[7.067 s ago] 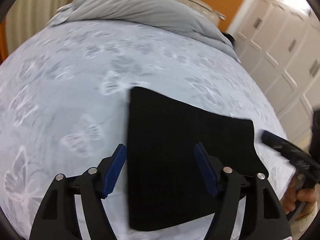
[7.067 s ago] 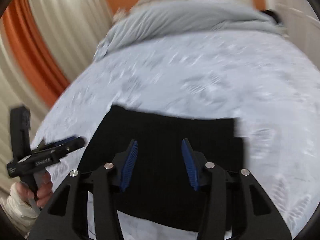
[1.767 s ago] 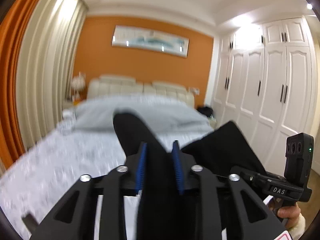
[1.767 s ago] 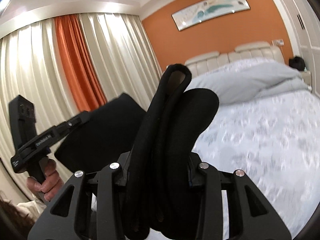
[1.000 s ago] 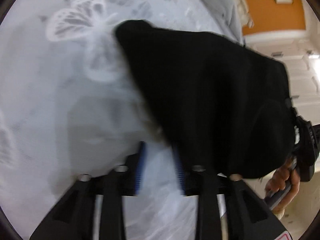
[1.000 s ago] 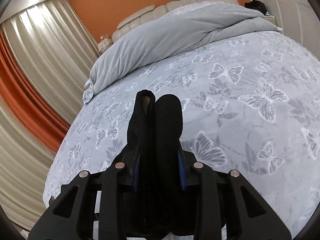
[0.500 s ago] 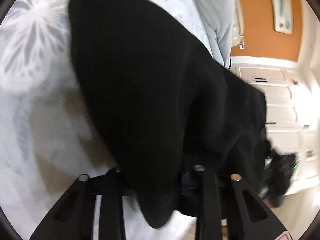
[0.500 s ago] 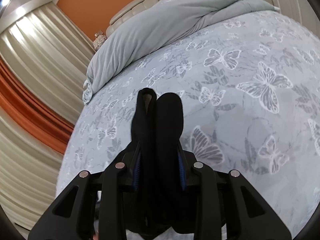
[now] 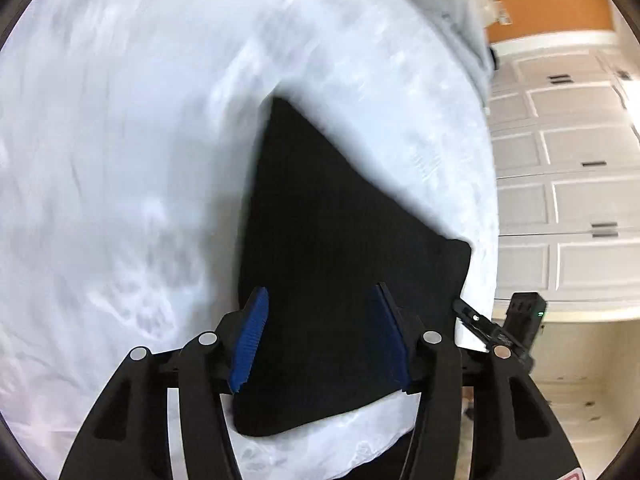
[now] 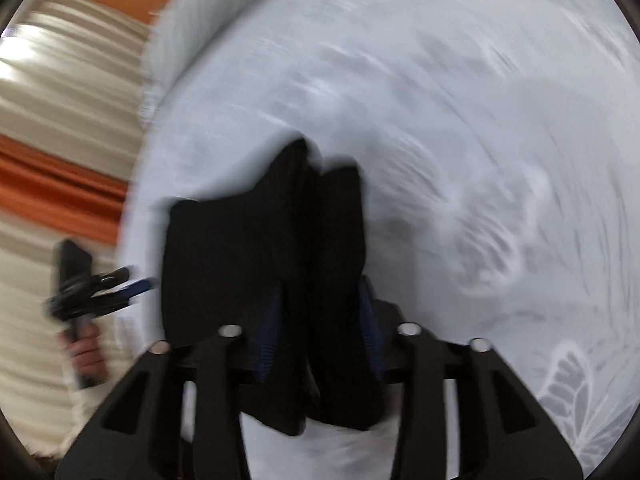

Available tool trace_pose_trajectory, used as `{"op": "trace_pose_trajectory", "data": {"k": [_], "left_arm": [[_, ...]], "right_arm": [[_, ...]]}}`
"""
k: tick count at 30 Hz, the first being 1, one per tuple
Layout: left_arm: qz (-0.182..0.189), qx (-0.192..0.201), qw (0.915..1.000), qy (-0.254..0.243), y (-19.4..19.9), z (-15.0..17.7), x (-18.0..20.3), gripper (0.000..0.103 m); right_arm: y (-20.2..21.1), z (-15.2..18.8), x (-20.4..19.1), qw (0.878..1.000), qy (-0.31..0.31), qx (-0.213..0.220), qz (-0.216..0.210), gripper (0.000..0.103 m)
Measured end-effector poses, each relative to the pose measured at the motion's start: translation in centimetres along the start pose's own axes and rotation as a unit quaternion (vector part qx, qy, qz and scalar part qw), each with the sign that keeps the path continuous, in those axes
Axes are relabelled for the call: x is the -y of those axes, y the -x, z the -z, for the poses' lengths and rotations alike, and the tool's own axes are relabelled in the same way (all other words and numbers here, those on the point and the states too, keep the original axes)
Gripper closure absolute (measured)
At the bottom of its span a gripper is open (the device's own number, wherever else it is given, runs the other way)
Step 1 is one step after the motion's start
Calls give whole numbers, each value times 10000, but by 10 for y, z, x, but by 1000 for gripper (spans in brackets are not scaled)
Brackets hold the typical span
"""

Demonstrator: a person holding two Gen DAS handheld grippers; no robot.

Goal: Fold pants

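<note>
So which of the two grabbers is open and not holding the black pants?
The left gripper: its blue fingers stand wide apart above the pants. The right gripper has pants between its fingers.

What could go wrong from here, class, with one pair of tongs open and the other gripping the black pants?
1. The right tongs grip a bunched edge of the pants; pulling away before opening could drag the fold apart.
2. The left tongs hang open over the cloth; dipping could snag it.
3. The pants lie near the bed edge and might slide off.
</note>
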State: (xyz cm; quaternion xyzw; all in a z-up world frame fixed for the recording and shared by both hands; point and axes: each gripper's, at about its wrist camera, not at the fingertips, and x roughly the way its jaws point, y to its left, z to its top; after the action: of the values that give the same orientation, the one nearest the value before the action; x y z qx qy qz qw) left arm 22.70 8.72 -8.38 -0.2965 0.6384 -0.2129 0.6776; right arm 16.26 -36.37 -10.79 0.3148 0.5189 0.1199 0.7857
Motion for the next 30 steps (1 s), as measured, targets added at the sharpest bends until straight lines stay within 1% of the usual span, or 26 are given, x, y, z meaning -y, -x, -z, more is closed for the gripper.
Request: {"op": "trace_pose_trajectory", "data": {"k": [1,2,3,4,5,6,7,9,10,11,12,13,14,15,16,18,19,20,22,23,24,25,26,28,29,30], "left_arm": [[73,52,9999,88,-4,11,-9,52],[123,286,9994,174,-5,17,-13,50],[155,439,9987,190,-1,17,-13,47],[266,553,9979,194,5,26,-16,38],[405,681,9966,243,9,34,-18,30],[482,753,9956,278,8,36,-20,28],[505,763,9954,268,2,39,-18,28],[528,843,9950,9,-3,47,-11,28],[499,882,9948,-113,-11,56,-12,28],[391,917,9945,-309,-10,60,-7,28],[342,892,9945,-432,-12,58,6,28],[366,853,9944,-500,-12,55,4,27],[406,817,9942,-561,-21,60,7,25],[443,792,9942,-581,-24,57,8,23],[458,782,9943,-567,-26,52,6,17],[266,738,9964,-314,-35,41,-10,16],[466,652,9968,-68,-38,34,-18,16],[582,622,9963,76,-30,39,-21,15],[765,569,9952,216,-20,40,-28,14],[656,616,9955,292,-15,41,-32,14],[410,743,9958,347,-6,43,-36,14],[176,781,9964,278,1,44,-39,14],[145,720,9971,210,2,45,-40,14],[415,384,9982,218,-5,47,-43,14],[623,118,9977,220,-17,50,-42,14],[669,-3,9976,194,-27,52,-40,14]], "right_arm": [[2,1,1,9999,-82,31,-72,41],[4,1,-1,9997,-120,-15,-192,40],[6,0,-4,9994,-97,-4,-332,40],[8,1,-10,9986,-48,45,-518,30],[7,1,-15,9981,-9,60,-615,15],[3,2,-17,9979,27,37,-641,12],[-3,2,-22,9982,80,-24,-590,11],[-19,4,-30,9989,279,-197,-323,11],[-27,6,-30,9986,369,-291,-234,11],[-34,9,-33,9983,496,-299,-107,11],[-36,13,-34,9979,600,-245,-42,11],[-37,15,-37,9971,720,-244,32,11],[-38,14,-40,9966,778,-250,61,11],[-37,14,-39,9971,719,-240,19,11],[-37,13,-37,9977,644,-225,-43,11],[-35,12,-32,9982,538,-189,-168,11],[-32,12,-30,9984,488,-165,-231,11],[-31,12,-29,9985,453,-143,-288,11],[-28,12,-27,9980,431,-108,-440,12],[-26,13,-25,9979,421,-106,-483,12],[-25,14,-23,9977,405,-117,-527,14],[-24,14,-21,9975,408,-130,-554,16],[-23,14,-19,9973,420,-147,-583,18],[-20,13,-13,9970,429,-170,-620,22],[-22,12,-14,9970,416,-165,-635,24],[-22,11,-14,9970,403,-157,-640,25]]}}
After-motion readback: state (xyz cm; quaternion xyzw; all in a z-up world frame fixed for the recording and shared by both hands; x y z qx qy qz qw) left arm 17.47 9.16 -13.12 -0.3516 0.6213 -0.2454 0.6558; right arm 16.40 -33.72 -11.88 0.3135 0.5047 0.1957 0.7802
